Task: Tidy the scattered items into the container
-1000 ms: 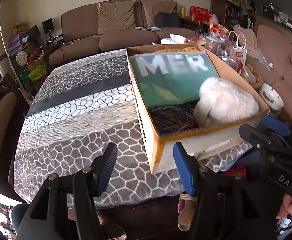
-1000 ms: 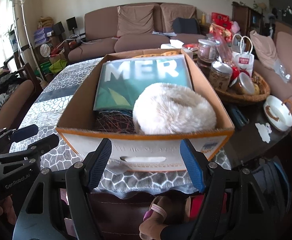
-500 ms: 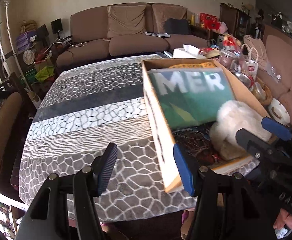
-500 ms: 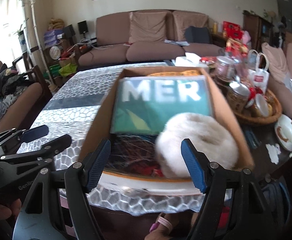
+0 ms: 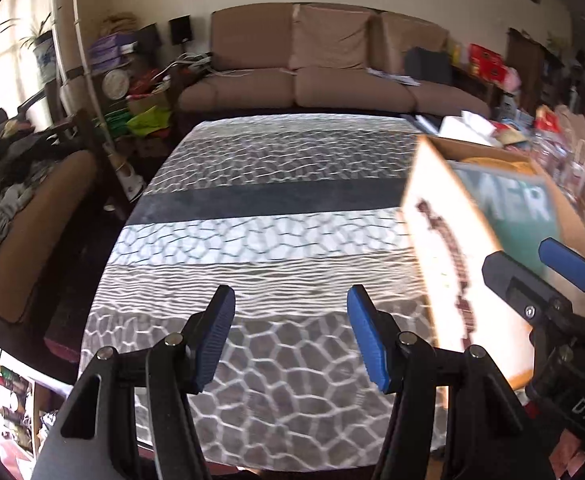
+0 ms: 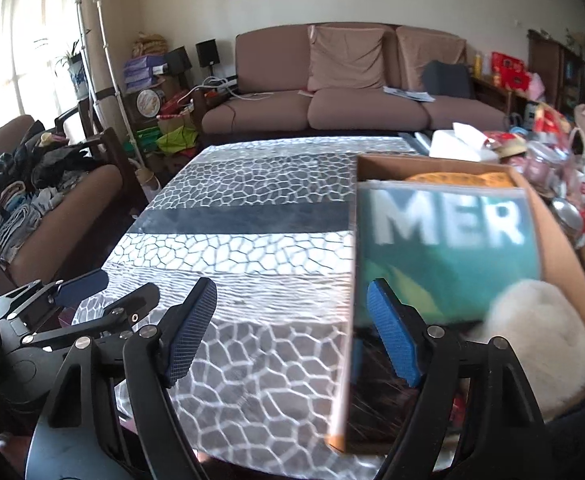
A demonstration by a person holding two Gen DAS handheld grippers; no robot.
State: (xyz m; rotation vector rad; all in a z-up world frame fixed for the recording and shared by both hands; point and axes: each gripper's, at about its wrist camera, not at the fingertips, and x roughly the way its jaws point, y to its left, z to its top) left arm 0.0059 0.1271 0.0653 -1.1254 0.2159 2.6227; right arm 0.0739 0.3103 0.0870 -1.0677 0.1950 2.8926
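Note:
A cardboard box (image 6: 548,224) stands on the right side of the table on a grey patterned cloth (image 6: 252,248). In it lie a teal item printed "MER" (image 6: 448,240), a white fluffy item (image 6: 540,340) and dark tangled things beneath. The box also shows in the left wrist view (image 5: 444,248). My left gripper (image 5: 290,336) is open and empty over the cloth, left of the box. My right gripper (image 6: 292,332) is open and empty, its fingers straddling the box's left wall near the front corner.
A brown sofa (image 6: 352,92) stands behind the table. Jars, bags and a basket crowd the right side (image 6: 552,160). An armchair piled with clothes (image 6: 40,208) is at the left. A floor lamp (image 6: 104,72) stands beyond it.
Both views have swung left and risen: the box has slid from the centre to the right edge, and the bare cloth now fills the middle. Both grippers stay open.

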